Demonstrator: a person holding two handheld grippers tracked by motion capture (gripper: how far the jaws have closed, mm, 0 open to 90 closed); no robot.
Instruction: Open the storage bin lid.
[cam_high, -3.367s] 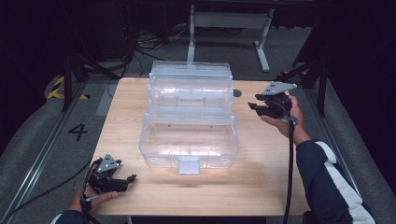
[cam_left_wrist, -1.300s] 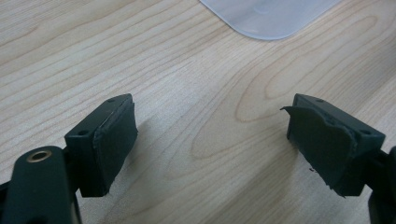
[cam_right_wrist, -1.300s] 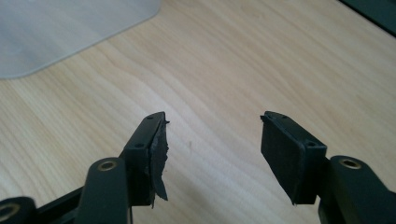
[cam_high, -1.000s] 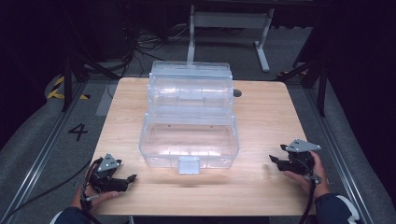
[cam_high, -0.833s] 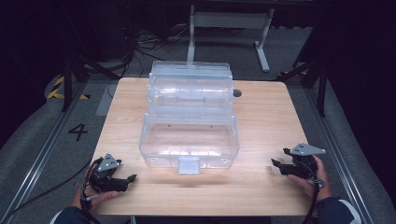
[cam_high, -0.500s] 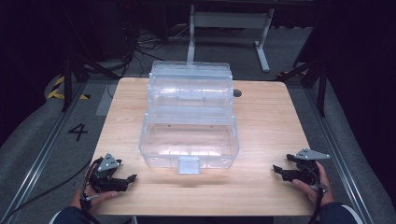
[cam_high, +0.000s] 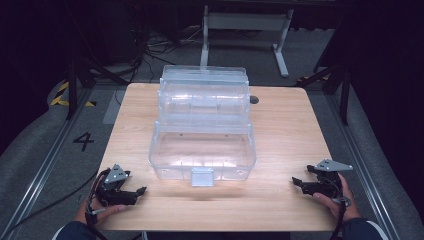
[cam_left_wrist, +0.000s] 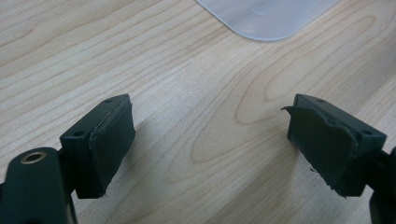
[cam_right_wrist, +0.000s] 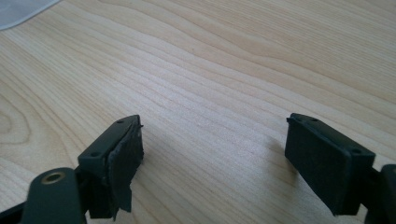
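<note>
A clear plastic case (cam_high: 202, 150) stands in the middle of the wooden table (cam_high: 285, 130), its lid (cam_high: 204, 92) raised at the back and a latch tab (cam_high: 202, 176) at the front. My left gripper (cam_high: 140, 191) rests at the front left corner, pointing right, open with bare wood between its pads (cam_left_wrist: 208, 116). A corner of the case (cam_left_wrist: 266, 16) lies ahead of it. My right gripper (cam_high: 296, 182) sits low at the front right, pointing left. Its jaws have just been opening and stand open over bare wood (cam_right_wrist: 212, 123).
A small dark round thing (cam_high: 254, 99) lies on the table behind the case's right side. Beyond the far edge stand a metal desk frame (cam_high: 245, 22) and cables on the floor. A "4" (cam_high: 83, 141) is marked on the floor at left.
My right hand came from the table's back right down to the front right edge and sank toward the wood, its jaws spreading wider. The left gripper and the case stayed put.
</note>
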